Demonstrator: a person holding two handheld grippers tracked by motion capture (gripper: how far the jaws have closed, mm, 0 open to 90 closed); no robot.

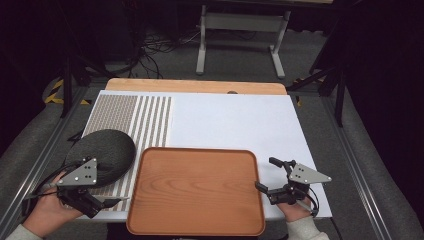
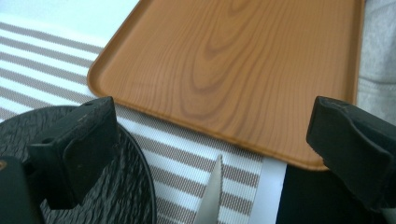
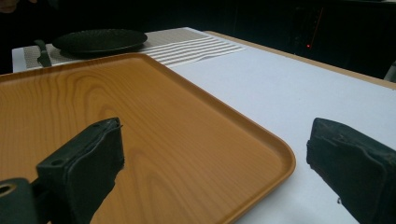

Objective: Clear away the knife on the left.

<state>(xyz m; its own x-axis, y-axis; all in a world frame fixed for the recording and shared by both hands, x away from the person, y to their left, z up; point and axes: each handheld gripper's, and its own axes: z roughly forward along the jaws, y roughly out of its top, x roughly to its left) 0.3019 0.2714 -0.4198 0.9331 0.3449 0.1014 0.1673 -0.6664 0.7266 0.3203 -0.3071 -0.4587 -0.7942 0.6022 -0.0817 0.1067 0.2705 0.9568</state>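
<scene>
An empty wood-grain tray (image 1: 195, 190) lies at the table's near middle. A black textured plate (image 1: 105, 150) rests on a striped placemat (image 1: 145, 120) to its left. A knife (image 1: 116, 199) lies on the mat between plate and tray, its blade tip (image 2: 210, 196) pointing toward the tray (image 2: 224, 60). My left gripper (image 1: 99, 202) hovers open over the knife, beside the plate (image 2: 130, 196), holding nothing. At the tray's right edge my right gripper (image 1: 266, 174) is open, its jaws straddling the tray's corner (image 3: 261, 154). The plate (image 3: 100, 39) and knife (image 3: 43, 55) sit far off.
A white cover (image 1: 235, 120) spreads over the table behind and right of the tray, with the wooden table edge (image 1: 195, 86) beyond it. Metal rails (image 1: 350, 160) run along both sides. A white table frame (image 1: 240, 30) and cables lie on the floor farther back.
</scene>
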